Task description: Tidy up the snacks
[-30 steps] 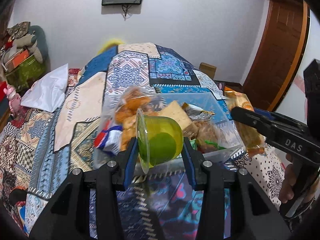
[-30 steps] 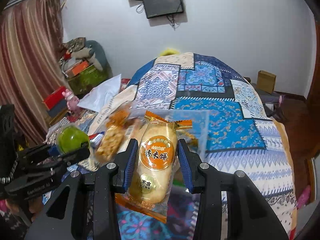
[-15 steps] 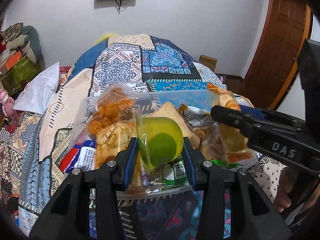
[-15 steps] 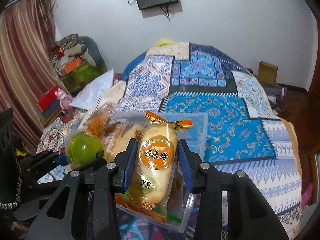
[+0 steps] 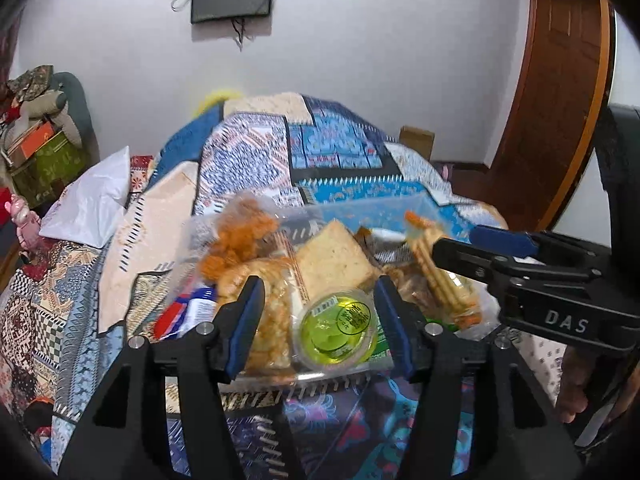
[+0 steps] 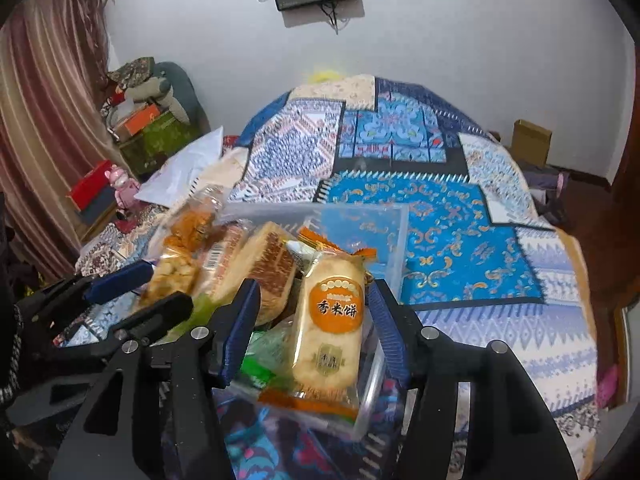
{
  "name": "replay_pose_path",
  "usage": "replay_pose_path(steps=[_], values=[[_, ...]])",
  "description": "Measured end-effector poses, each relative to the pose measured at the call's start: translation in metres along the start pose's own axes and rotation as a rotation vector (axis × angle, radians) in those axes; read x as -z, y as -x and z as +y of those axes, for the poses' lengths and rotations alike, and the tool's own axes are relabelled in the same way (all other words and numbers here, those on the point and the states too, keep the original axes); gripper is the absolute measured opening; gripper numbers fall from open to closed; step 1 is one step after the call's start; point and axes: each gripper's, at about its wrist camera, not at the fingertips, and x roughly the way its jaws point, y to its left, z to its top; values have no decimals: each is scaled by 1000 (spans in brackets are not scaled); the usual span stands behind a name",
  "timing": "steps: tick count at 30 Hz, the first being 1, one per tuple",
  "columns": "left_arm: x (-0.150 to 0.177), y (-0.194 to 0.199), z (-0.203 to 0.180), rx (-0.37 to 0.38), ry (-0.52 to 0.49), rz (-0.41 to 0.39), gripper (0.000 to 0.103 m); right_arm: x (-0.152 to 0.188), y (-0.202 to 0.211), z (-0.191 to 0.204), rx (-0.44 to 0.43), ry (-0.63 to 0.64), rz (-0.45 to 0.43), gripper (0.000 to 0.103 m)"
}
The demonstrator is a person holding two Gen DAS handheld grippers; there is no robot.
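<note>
A clear plastic box (image 5: pixel 360 204) full of snacks sits on the quilted bed. My left gripper (image 5: pixel 318 312) hangs over its near edge with its jaws opening. A green jelly cup (image 5: pixel 336 332) lies between them in the box, lid towards the camera, with a gap at the left pad. My right gripper (image 6: pixel 312 316) is over the box's right end, and its jaws are opening too. The orange-labelled rice cracker packet (image 6: pixel 330 320) stands loose between them, leaning in the box (image 6: pixel 360 224). In the other view each gripper shows at the side: the right gripper (image 5: pixel 472 246) and the left gripper (image 6: pixel 148 296).
The box also holds a bag of orange snacks (image 5: pixel 240 236), a wrapped toast slice (image 5: pixel 332 260) and a red and blue packet (image 5: pixel 188 312). A white bag (image 5: pixel 88 204) lies on the bed at left. A cardboard box (image 5: pixel 416 140) and a wooden door (image 5: pixel 560 80) stand at right.
Both grippers came in over the box and spread their jaws. The green cup tipped over to lie in the box. The cracker packet dropped lower and rests in the box.
</note>
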Motion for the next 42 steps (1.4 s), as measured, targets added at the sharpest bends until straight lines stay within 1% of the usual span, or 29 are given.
replay_pose_path(steps=[3,6,11,15,16,17,18,19,20,21,22,23,24,26,27,29,31,35,42], values=[[-5,29,4,11,25,-43,56,-2,20,3,-6,-1,-36,53],[-7,65,3,13,34,-102,56,-4,49,10,-13,10,-86,53],[-5,128,-4,30,50,-180,56,-3,111,29,-33,40,-191,53],[5,174,-13,7,45,-251,58,6,152,42,-43,57,-263,57],[8,184,-15,4,44,-269,62,11,164,45,-34,65,-285,58],[12,196,-17,-2,45,-290,70,15,172,48,-25,71,-304,60],[16,207,-19,-14,49,-314,73,17,179,51,-19,77,-319,68],[20,219,-20,-25,51,-341,79,22,188,54,-9,82,-344,78],[23,227,-22,-34,49,-360,86,27,198,58,8,86,-377,83],[27,235,-23,-44,47,-378,90,31,205,60,22,91,-400,88],[31,246,-24,-59,47,-403,98,34,211,63,33,97,-419,89],[34,253,-25,-69,46,-421,101,38,217,67,41,105,-434,89],[35,258,-26,-74,45,-435,102,41,222,71,49,113,-447,90],[40,269,-27,-90,40,-457,102,45,228,77,72,123,-469,97],[42,274,-28,-97,37,-464,103,46,231,79,89,127,-485,103],[44,278,-28,-101,36,-472,103,48,236,84,130,130,-514,103],[46,281,-27,-101,38,-474,103,48,238,86,148,133,-529,103],[49,283,-27,-97,43,-471,103,49,241,86,127,124,-529,103],[50,280,-29,-104,36,-469,103,59,244,85,119,118,-525,103]])
